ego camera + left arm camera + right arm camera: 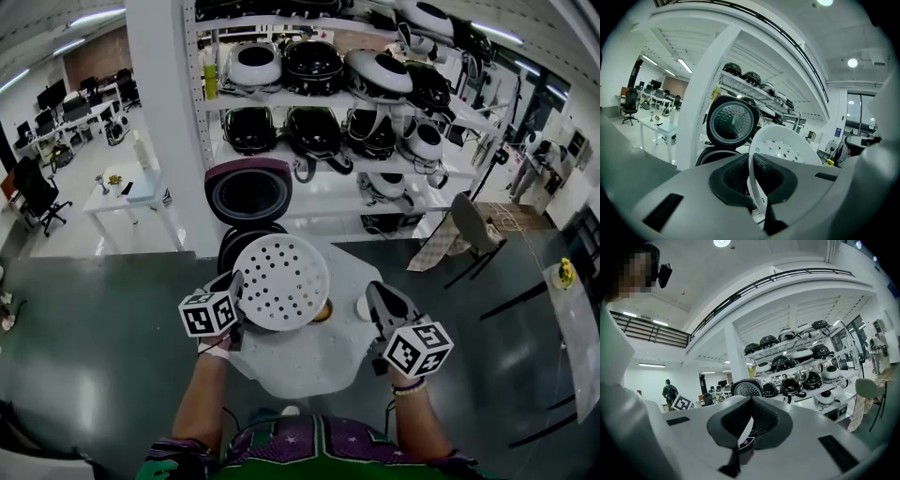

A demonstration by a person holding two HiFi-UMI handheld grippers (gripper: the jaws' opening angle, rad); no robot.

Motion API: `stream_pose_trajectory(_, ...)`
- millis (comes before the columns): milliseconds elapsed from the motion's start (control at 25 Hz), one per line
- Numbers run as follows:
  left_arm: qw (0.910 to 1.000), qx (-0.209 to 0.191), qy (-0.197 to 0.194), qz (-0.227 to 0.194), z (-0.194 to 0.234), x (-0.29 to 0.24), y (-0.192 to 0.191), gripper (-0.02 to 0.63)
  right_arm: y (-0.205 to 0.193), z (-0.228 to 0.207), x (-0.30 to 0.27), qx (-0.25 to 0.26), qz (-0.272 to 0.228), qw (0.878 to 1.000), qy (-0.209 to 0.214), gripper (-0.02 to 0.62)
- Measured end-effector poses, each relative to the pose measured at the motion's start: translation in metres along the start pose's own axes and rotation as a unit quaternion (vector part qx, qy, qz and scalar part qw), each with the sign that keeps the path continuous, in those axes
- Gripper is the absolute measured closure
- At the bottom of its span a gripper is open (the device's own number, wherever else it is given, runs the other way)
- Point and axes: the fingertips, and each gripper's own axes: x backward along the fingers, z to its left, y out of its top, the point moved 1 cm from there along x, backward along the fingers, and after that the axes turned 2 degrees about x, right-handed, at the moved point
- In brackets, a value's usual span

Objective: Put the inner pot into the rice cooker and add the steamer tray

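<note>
The rice cooker (246, 242) stands at the table's far edge with its lid (248, 191) raised. The tray hides part of its opening. A white perforated steamer tray (280, 281) hangs tilted just in front of the cooker. My left gripper (235, 292) is shut on its left rim. In the left gripper view the tray (787, 146) rises from the jaws (757, 190), with the lid (731, 123) and cooker body (715, 157) beyond. My right gripper (375, 298) is shut and holds nothing, to the right of the tray and apart from it. Its view shows closed jaws (747, 427) and the lid (746, 388) ahead.
The white table (300, 361) also holds two small round items (364, 307) right of the tray. Behind the cooker are a white pillar and shelves (328, 103) full of rice cookers. A grey chair (469, 225) stands at the right on the dark floor.
</note>
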Motion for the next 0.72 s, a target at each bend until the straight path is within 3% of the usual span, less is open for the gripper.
stream_pose_trajectory(360, 0.9995, -0.030, 0.005, 0.011, 0.069, -0.035, 0.037, 0.566, -0.022, 0.018, -0.042, 0.008, 0.034, 0.999, -0.021, 0.591)
stream_pose_trajectory(720, 0.9987, 0.005, 0.048, 0.019, 0.130, -0.088, 0.036, 0.566, -0.043, -0.016, -0.076, 0.005, 0.070, 0.997, -0.031, 0.591)
